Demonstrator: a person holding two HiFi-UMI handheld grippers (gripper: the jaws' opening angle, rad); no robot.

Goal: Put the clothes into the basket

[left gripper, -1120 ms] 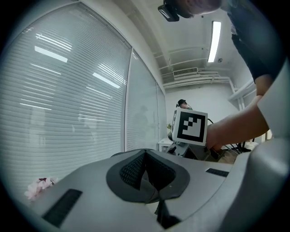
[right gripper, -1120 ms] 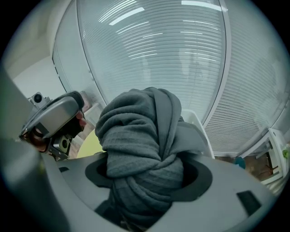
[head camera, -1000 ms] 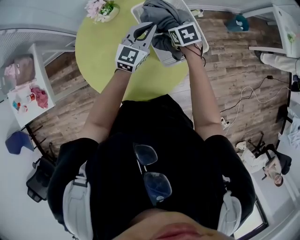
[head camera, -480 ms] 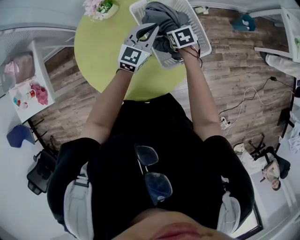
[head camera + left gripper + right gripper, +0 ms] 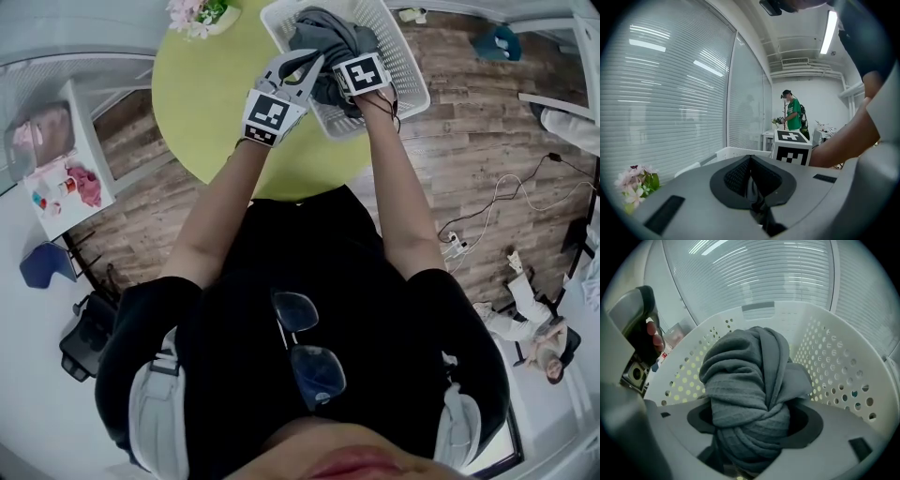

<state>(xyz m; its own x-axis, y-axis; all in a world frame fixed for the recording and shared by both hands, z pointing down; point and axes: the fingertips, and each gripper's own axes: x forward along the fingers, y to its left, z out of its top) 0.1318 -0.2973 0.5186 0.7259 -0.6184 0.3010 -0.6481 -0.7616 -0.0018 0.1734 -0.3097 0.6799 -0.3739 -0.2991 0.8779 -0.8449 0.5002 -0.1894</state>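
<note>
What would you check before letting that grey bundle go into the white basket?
1. Grey garment clamped in the right tool: ok.
2. Garment over the inside of the basket, walls around it: ok.
3. Left tool empty, jaws together: ok.
4. Left tool clear of the garment: cannot tell; in the head view it lies close beside it.
5. Basket sitting fully on the green table: cannot tell; its right side seems near the edge.
6. Room on the basket's floor: cannot tell; the bundle hides it.
</note>
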